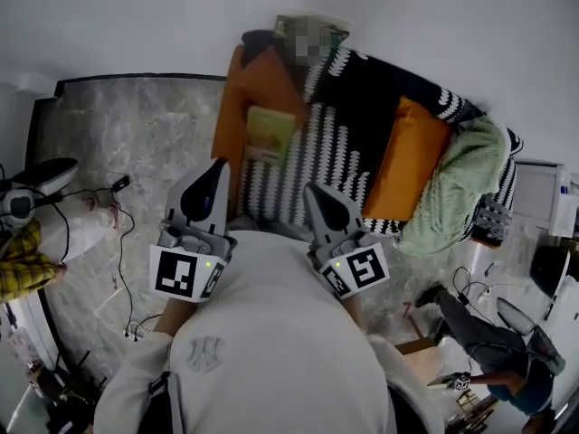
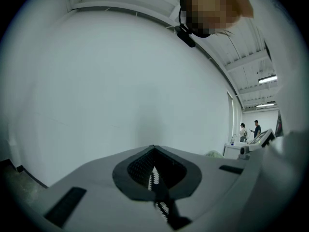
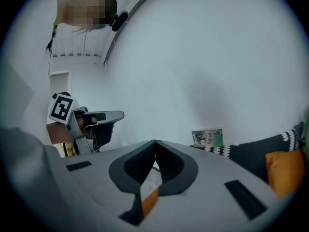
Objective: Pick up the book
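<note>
L gripper (image 1: 215, 172) and R gripper (image 1: 317, 195) hang at the near edge of the sofa (image 1: 380, 107). L jaws are together, teeth meshed, nothing btwn them, facing the bare wall (image 2: 120, 81). R jaws are together too, empty. Book (image 1: 270, 132) lies flat on the seat by the orange cushion (image 1: 242, 107), just ahead of both tips, untouched. 2nd book (image 3: 207, 137) stands on the sofa back against the wall

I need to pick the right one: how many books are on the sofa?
2. One book lies on the striped sofa; a second book stands at its back, against the wall. Others may be hidden.
</note>
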